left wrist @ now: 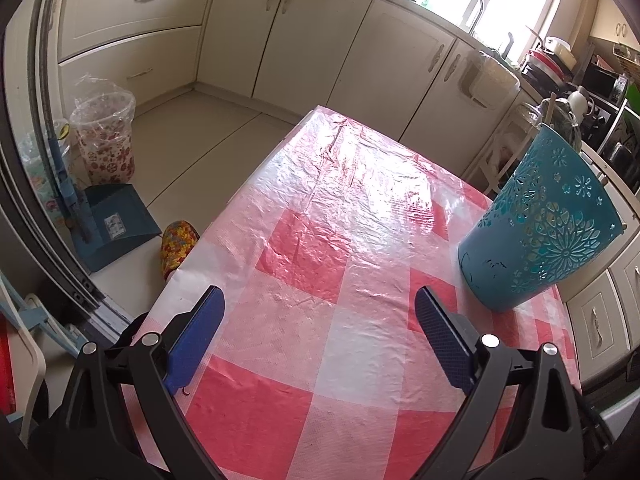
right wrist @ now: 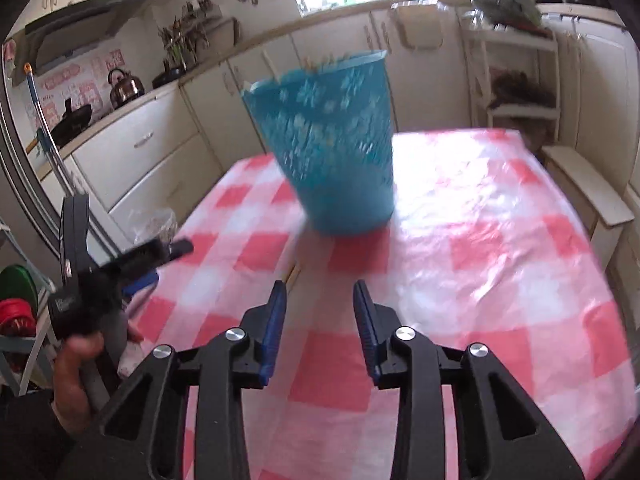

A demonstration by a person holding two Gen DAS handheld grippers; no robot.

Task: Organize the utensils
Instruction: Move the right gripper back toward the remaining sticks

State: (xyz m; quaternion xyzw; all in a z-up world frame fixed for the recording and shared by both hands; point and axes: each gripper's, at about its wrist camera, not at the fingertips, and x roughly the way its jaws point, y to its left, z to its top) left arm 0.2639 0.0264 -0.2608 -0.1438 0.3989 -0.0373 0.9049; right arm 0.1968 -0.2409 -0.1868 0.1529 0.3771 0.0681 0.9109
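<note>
A teal perforated utensil holder (left wrist: 544, 224) stands on the red-and-white checked table (left wrist: 320, 240), at the right in the left wrist view. My left gripper (left wrist: 320, 304) is open and empty, low over the table, left of the holder. In the right wrist view the holder (right wrist: 332, 152) stands ahead at the table's middle, blurred, with pale stick ends at its rim. A pair of pale chopsticks (right wrist: 293, 274) lies on the cloth just ahead of my right gripper (right wrist: 320, 288), which is open and empty. The left gripper (right wrist: 120, 264) shows at the left there.
Cream kitchen cabinets (left wrist: 320, 40) ring the room. A floral bin (left wrist: 104, 140) and a blue dustpan (left wrist: 116, 228) stand on the floor left of the table. A white shelf rack (right wrist: 520, 60) and a chair (right wrist: 588, 188) stand beyond the table's far right.
</note>
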